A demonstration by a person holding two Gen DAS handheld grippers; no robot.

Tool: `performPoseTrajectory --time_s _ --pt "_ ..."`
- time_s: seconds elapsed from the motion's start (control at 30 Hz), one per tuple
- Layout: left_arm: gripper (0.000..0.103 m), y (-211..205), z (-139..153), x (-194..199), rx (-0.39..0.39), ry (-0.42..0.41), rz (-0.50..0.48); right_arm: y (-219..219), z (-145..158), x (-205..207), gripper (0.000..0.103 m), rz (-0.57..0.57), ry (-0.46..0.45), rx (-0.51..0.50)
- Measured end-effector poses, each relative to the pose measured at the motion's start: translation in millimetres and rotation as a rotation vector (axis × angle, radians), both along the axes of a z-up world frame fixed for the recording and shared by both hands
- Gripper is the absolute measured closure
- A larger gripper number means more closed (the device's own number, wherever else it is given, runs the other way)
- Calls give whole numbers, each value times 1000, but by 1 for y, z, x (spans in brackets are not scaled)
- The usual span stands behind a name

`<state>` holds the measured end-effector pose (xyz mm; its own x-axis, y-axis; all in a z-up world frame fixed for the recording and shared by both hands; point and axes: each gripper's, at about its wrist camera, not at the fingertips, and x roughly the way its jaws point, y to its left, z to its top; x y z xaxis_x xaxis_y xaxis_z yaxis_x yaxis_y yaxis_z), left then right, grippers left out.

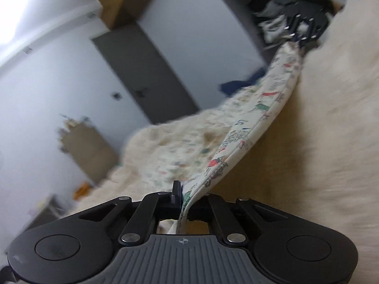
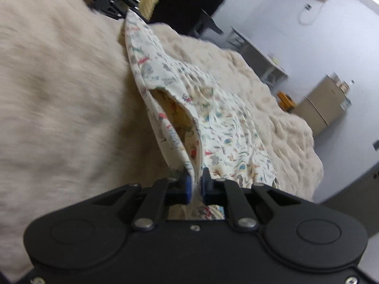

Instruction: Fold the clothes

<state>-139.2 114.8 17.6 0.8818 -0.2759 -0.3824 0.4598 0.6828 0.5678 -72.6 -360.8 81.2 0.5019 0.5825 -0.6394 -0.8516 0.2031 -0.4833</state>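
A cream garment (image 1: 267, 99) printed with small red, green and blue figures stretches between my two grippers above a fluffy cream blanket (image 1: 331, 118). In the left wrist view my left gripper (image 1: 186, 196) is shut on one end of the garment's hemmed edge. My right gripper (image 1: 297, 41) grips the other end at the top right. In the right wrist view my right gripper (image 2: 195, 184) is shut on the garment (image 2: 213, 118), whose edge gapes open just ahead of the fingers. The left gripper (image 2: 131, 9) holds the far end. The rest of the cloth trails on the blanket (image 2: 59, 94).
The blanket covers a bed. A grey door (image 1: 142, 75) and white walls lie beyond it. A blue cloth (image 1: 239, 85) lies at the bed's far edge, and dark clothes (image 1: 272, 11) are piled on a shelf. A small beige fridge (image 2: 324, 108) and a table (image 2: 258, 54) stand by the wall.
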Motion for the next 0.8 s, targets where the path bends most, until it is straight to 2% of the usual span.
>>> performPoseTrajectory --time_s 0.07,0.1,0.13,0.17,0.23,0.3,0.33,0.37,0.4,0.43,0.47,0.53,0.6,0.63,0.7,0.8 --pt "52 -11 -14 1 130 -5 44 4 -9 -1 93 15 26 -47" --pt "51 -14 -20 5 159 12 55 9 -18 0 91 15 45 -94" --pt "51 -13 -21 9 142 53 42 10 -22 2 91 13 51 -112" --pt "51 -9 -20 9 107 69 18 10 -23 4 88 11 53 -113" --pt "47 -2 -17 9 37 102 -32 0 -17 7 76 9 63 -52" --pt "40 2 -14 7 -10 110 -55 -29 -1 18 46 11 102 137" --pt "38 5 -12 6 -37 115 -63 -39 4 22 37 11 109 205" --pt "38 8 -12 4 -51 117 -71 -53 7 27 21 10 109 298" --pt "37 11 -11 1 -63 110 -83 -75 8 40 17 -3 117 443" --pt "36 16 -9 0 -88 102 -101 -91 7 55 17 -50 138 555" --pt "35 21 -7 -2 -114 100 -111 -100 5 66 16 -104 160 607" --pt "31 33 -3 -6 -188 92 -87 -104 -8 110 16 -318 255 653" --pt "22 48 3 -5 -255 82 -37 -97 -24 153 18 -493 349 652" --pt "19 56 7 -3 -290 77 -4 -94 -31 167 19 -549 384 651" --pt "19 81 15 1 -381 79 66 -89 -56 209 20 -707 508 694" --pt "18 120 21 10 -518 91 122 -93 -97 250 21 -824 709 841"
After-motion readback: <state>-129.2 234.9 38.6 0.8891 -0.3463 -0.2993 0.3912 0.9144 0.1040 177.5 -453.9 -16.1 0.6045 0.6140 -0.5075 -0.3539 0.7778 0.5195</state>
